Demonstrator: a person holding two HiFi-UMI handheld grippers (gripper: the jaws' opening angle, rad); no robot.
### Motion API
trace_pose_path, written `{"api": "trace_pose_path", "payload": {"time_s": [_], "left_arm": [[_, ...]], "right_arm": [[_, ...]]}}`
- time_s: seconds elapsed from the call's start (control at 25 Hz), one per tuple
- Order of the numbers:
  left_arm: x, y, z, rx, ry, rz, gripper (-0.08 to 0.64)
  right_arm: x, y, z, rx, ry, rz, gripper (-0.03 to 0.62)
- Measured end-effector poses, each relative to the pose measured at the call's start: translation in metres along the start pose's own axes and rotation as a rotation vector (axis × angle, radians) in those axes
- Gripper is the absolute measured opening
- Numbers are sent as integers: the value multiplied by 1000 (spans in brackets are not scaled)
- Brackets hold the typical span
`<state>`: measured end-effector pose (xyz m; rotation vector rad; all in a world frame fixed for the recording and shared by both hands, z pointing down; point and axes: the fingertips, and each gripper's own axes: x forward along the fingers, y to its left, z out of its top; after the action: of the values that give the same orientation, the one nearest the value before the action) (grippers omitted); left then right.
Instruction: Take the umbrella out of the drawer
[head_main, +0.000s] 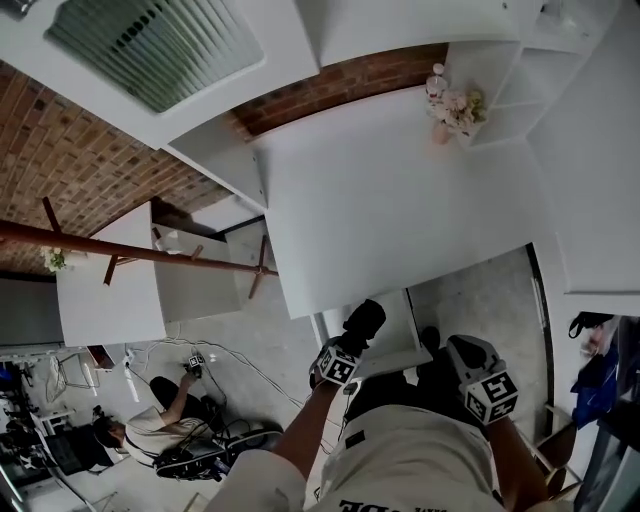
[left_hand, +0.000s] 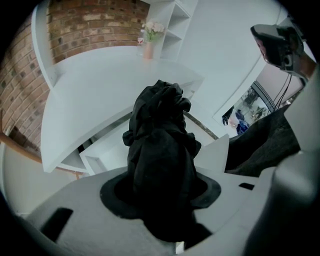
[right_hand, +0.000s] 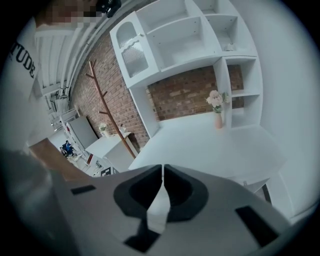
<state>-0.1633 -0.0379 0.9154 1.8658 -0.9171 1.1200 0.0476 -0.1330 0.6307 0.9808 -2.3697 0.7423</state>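
"Where was the umbrella (head_main: 366, 318)?"

"In my left tool (head_main: 352, 340), at the lower centre of the head view. Its jaws were clamped on the crumpled black fabric, and the bundle stuck out past the tips. It sat at the front edge of the white counter (head_main: 400, 190), just by the open white drawer (head_main: 398, 335)."

"And the other one?"

"My right tool (right_hand: 162, 182) was at the lower right, its jaws pressed together on nothing."
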Motion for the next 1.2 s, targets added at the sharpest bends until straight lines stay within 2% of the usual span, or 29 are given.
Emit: {"api": "trace_pose_path", "payload": {"time_s": [0.32, 0.52, 0.68, 0.84, 1.0, 1.2], "left_arm": [[-53, -13, 42, -73, -188, 48, 221], [-100, -17, 76, -192, -342, 112, 221], [-142, -25, 82, -330, -440, 180, 221], [-188, -44, 104, -416, -589, 187, 221], [-221, -63, 106, -486, -683, 226, 221], [-251, -95, 108, -528, -780, 257, 221]], "right_arm": [[-3, 1, 20, -66, -33, 51, 31], [-3, 2, 41, -137, -53, 134, 32], [-14, 3, 48, -164, -64, 200, 31], [-26, 0, 55, -200, -82, 247, 32], [-44, -2, 58, -233, -98, 293, 32], [-65, -5, 52, -269, -109, 347, 32]]}}
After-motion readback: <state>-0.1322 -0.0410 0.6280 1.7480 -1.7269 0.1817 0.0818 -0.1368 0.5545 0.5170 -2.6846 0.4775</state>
